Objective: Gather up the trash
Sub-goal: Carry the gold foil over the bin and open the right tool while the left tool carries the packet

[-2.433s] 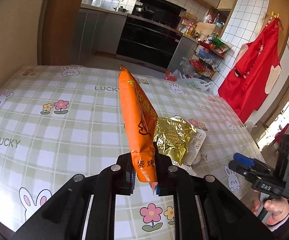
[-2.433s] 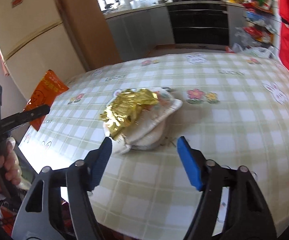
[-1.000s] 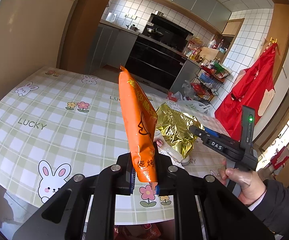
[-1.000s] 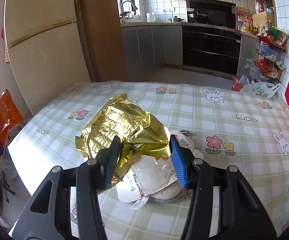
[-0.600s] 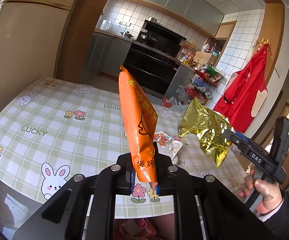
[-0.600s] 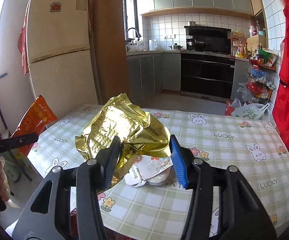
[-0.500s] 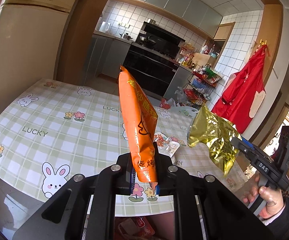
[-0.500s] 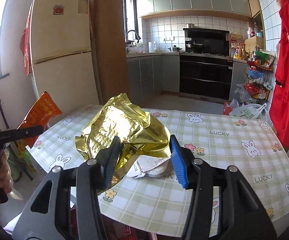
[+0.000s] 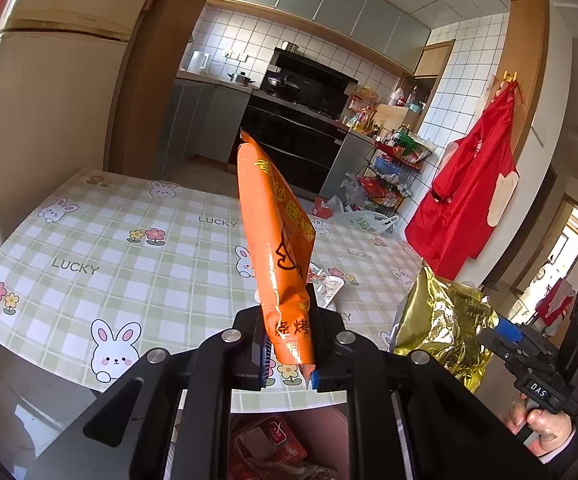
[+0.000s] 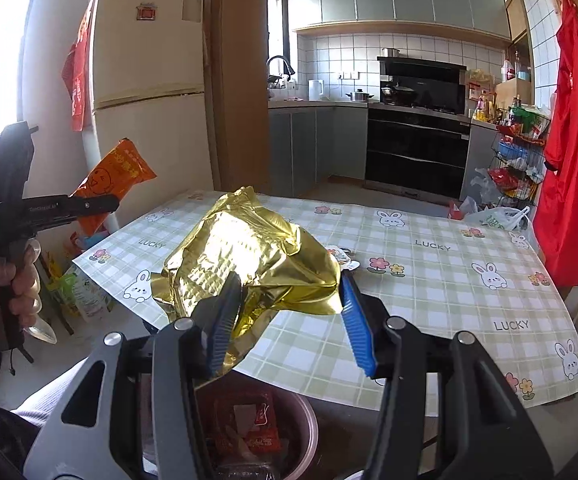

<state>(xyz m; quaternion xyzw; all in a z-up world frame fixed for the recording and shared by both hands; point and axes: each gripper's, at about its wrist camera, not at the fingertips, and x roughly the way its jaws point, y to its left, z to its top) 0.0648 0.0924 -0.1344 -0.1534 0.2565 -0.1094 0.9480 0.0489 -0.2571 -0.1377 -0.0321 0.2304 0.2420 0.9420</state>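
Note:
My left gripper is shut on an orange snack bag and holds it upright off the near table edge, over a round bin of red wrappers. The bag also shows in the right wrist view. My right gripper is closed on a crumpled gold foil bag, which it holds in the air above the bin; the gold bag also shows in the left wrist view. A white wrapper pile still lies on the table.
The table has a green checked cloth with rabbits and flowers. A fridge stands left. Bottles and bags sit on the floor by the table's left corner. A red apron hangs right. Kitchen counters and oven are behind.
My right gripper closed on the gold bag, lifted it off the white wrapper pile and drew it back over the bin. My left gripper pulled back from the table with the orange bag.

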